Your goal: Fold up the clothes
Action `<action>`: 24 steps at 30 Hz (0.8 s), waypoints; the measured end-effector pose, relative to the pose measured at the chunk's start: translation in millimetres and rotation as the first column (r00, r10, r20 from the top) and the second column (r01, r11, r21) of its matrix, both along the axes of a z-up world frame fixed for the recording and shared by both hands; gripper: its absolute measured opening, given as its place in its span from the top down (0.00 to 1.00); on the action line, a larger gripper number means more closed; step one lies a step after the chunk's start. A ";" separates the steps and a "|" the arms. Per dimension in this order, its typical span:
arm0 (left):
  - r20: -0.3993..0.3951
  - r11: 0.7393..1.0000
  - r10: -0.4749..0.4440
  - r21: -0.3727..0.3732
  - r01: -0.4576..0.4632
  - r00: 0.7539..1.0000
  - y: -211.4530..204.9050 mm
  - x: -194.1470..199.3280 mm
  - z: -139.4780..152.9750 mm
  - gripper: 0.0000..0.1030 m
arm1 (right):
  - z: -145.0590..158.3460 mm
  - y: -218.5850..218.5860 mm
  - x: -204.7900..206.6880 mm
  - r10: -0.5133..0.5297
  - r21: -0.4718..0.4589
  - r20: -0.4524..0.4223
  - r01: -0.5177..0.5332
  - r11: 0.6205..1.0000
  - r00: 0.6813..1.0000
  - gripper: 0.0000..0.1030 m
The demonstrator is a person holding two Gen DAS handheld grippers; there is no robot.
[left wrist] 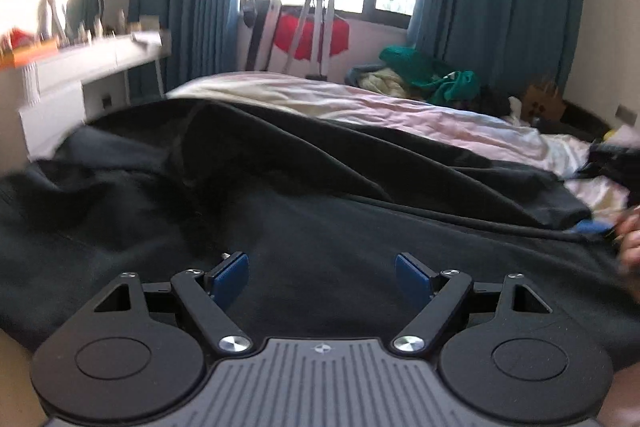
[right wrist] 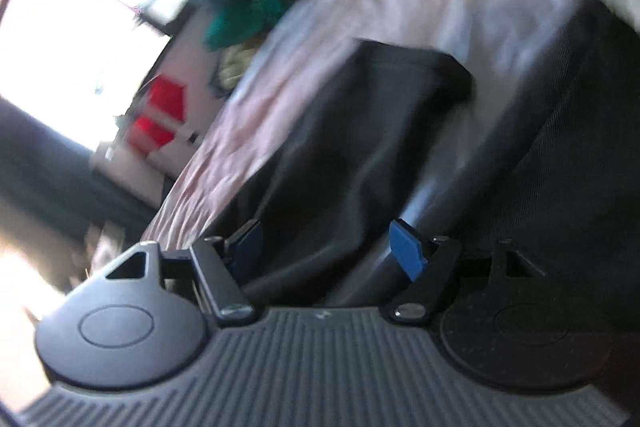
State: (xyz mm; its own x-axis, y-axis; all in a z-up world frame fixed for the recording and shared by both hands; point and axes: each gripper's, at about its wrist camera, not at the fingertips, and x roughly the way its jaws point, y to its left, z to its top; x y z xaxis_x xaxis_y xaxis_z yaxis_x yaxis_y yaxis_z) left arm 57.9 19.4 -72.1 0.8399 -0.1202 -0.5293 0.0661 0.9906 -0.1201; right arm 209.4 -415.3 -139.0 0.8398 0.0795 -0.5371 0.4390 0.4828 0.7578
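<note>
A large black garment (left wrist: 280,195) lies spread and creased over the bed, filling the middle of the left wrist view. My left gripper (left wrist: 322,269) is open just above its near part, blue pads (left wrist: 230,273) wide apart, holding nothing. The right wrist view is tilted and blurred. My right gripper (right wrist: 326,247) is open over the same black garment (right wrist: 352,131), whose sleeve-like part stretches away. The right gripper's blue tip (left wrist: 594,227) and a hand show at the right edge of the left wrist view.
A pale pink and cream bedsheet (left wrist: 380,107) covers the bed. A heap of green and other clothes (left wrist: 424,75) lies at its far side. A white desk (left wrist: 92,67) stands at the left. A window, teal curtains and a red stand are behind.
</note>
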 end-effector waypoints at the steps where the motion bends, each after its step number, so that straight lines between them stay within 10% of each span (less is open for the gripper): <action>1: 0.001 1.000 0.004 -0.001 -0.004 1.000 0.3 1.6 -2.3 0.20 | -11.0 -6.9 4.8 -0.026 0.044 0.006 0.026 0.999 1.000 0.31; 12: -0.015 1.000 0.014 -0.008 -0.015 1.000 9.8 28.7 -33.1 0.20 | -29.4 -28.2 49.4 -0.179 -0.117 -0.011 0.176 0.977 0.984 0.36; 13: -0.013 1.000 0.016 -0.014 -0.016 1.000 9.9 30.4 -34.8 0.20 | -31.5 -32.6 49.3 -0.181 -0.123 0.001 0.180 0.976 0.983 0.39; 16: -0.001 1.000 0.008 -0.013 -0.008 1.000 8.4 34.7 -38.1 0.20 | -36.0 -46.8 50.0 -0.181 -0.136 -0.014 0.178 0.975 0.983 0.90; 24: 0.032 0.998 -0.064 0.004 0.064 0.997 1.0 26.9 -39.7 0.21 | 5.0 -61.1 44.5 -0.205 -0.183 0.146 0.230 0.956 0.968 0.95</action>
